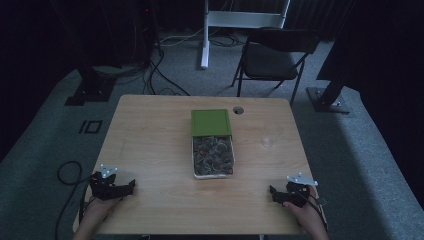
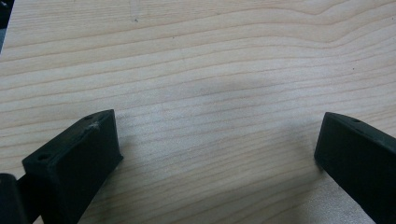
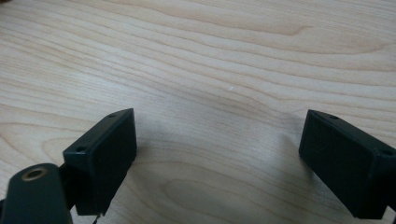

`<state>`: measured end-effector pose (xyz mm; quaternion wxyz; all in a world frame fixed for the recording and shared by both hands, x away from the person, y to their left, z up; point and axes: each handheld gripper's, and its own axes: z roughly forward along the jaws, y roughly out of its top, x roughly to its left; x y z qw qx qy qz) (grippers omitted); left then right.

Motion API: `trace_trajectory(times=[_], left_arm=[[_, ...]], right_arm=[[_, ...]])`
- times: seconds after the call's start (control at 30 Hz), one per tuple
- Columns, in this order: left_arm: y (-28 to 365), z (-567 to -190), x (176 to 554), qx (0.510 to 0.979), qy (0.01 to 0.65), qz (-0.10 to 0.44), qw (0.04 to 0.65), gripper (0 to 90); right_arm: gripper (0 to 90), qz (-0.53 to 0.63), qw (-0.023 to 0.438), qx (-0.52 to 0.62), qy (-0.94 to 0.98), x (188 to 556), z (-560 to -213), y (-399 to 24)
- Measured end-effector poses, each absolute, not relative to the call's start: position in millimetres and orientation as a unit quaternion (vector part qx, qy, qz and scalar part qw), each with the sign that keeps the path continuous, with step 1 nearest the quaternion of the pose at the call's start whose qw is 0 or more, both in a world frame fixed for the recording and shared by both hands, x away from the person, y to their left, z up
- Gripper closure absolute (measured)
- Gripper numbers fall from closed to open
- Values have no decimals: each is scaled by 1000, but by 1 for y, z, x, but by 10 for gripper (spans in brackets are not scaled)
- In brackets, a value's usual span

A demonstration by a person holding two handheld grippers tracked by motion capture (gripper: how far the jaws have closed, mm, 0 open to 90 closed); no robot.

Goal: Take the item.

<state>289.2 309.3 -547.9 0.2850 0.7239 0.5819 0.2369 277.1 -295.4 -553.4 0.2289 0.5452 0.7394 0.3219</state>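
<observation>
High view, tray (image 1: 196,170) between, beyond each hand-held gripper (image 1: 131,187).

Left gripper (image 1: 131,186) rests low at the table's (image 1: 150,130) near left corner, held in the person's left hand (image 1: 97,210), jaws spread wide over bare wood. Right gripper (image 1: 272,192) sits at the near right corner in the right hand (image 1: 307,212), jaws likewise set wide apart, nothing between them.

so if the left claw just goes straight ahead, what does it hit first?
Likely nothing soon: the left claw points right along the bare table; the box sits farther back, seemingly off its line.
</observation>
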Motion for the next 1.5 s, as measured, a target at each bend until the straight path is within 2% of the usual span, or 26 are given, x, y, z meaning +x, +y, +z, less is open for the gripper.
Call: trace_trajectory(times=[0.97,1.5], left_arm=[[309,-548,289,724,581,237,285,4],[309,-548,289,724,581,237,285,4]], right_arm=[[116,325,229,552,733,278,-553,-295],[137,335,241,550,726,283,-535,-293]])
